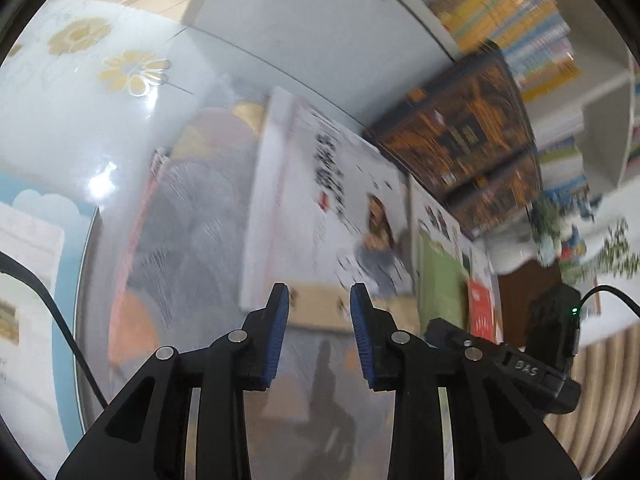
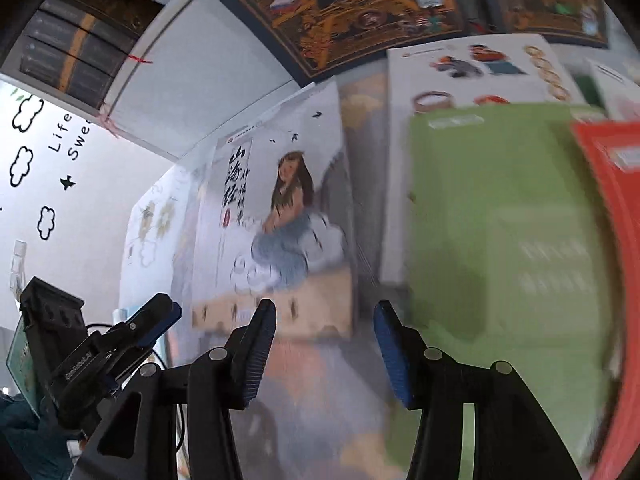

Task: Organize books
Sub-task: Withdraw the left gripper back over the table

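Observation:
Several books lie flat and overlapping on a glass table. A white book with a drawn girl (image 1: 320,184) (image 2: 280,216) rests on a larger grey wave-patterned book (image 1: 192,224). To its right lie a green book (image 1: 440,280) (image 2: 500,220), a red book (image 1: 480,308) (image 2: 612,208) and a white cartoon-cover book (image 2: 480,68). My left gripper (image 1: 320,288) hovers open over the near edge of the girl book, with nothing between its blue pads. My right gripper (image 2: 326,306) stands open between the girl book and the green book, holding nothing. The left gripper (image 2: 160,316) also shows at the lower left of the right wrist view.
The glass table top (image 1: 120,72) has a flower print and runs off to the left. Dark ornate boxes (image 1: 472,132) (image 2: 360,8) stand behind the books. A shelf of colourful books (image 1: 520,20) and a small plant (image 1: 560,232) are at the right.

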`<action>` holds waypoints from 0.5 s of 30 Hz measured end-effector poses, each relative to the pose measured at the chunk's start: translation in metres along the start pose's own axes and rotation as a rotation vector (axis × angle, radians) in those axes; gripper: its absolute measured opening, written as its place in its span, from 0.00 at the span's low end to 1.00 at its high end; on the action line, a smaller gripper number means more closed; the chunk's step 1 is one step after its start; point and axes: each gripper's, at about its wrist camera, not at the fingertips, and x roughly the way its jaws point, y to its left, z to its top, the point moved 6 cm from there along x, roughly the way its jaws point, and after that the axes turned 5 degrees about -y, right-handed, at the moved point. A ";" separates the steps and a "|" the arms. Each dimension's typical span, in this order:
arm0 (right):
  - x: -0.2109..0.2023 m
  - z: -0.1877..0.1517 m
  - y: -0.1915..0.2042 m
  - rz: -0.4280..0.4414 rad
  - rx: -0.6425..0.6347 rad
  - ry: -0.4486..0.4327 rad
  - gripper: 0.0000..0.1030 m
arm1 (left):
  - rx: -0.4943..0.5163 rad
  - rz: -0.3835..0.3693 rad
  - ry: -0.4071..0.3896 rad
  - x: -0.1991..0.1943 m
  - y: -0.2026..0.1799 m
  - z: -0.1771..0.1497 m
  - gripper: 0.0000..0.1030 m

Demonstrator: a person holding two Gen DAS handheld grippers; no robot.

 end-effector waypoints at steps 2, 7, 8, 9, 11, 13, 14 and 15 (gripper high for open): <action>-0.018 -0.012 -0.005 -0.002 0.004 -0.018 0.48 | 0.054 0.004 0.006 -0.007 -0.016 -0.011 0.28; -0.072 -0.041 -0.023 -0.040 0.009 -0.070 0.49 | 0.242 0.020 -0.008 -0.031 -0.070 -0.036 0.28; -0.085 -0.046 -0.026 -0.051 0.007 -0.088 0.49 | 0.288 0.023 -0.018 -0.037 -0.082 -0.040 0.30; -0.097 -0.050 -0.030 -0.061 0.004 -0.102 0.49 | 0.328 0.023 -0.025 -0.043 -0.094 -0.045 0.32; -0.127 -0.062 -0.039 -0.091 -0.008 -0.145 0.56 | 0.385 0.007 -0.041 -0.056 -0.115 -0.053 0.60; -0.153 -0.072 -0.048 -0.122 -0.020 -0.190 0.60 | 0.416 -0.021 -0.078 -0.069 -0.133 -0.059 0.85; -0.167 -0.077 -0.053 -0.135 -0.025 -0.211 0.64 | 0.427 -0.042 -0.098 -0.075 -0.142 -0.063 0.86; -0.179 -0.082 -0.058 -0.142 -0.028 -0.232 0.67 | 0.435 -0.060 -0.100 -0.078 -0.149 -0.066 0.86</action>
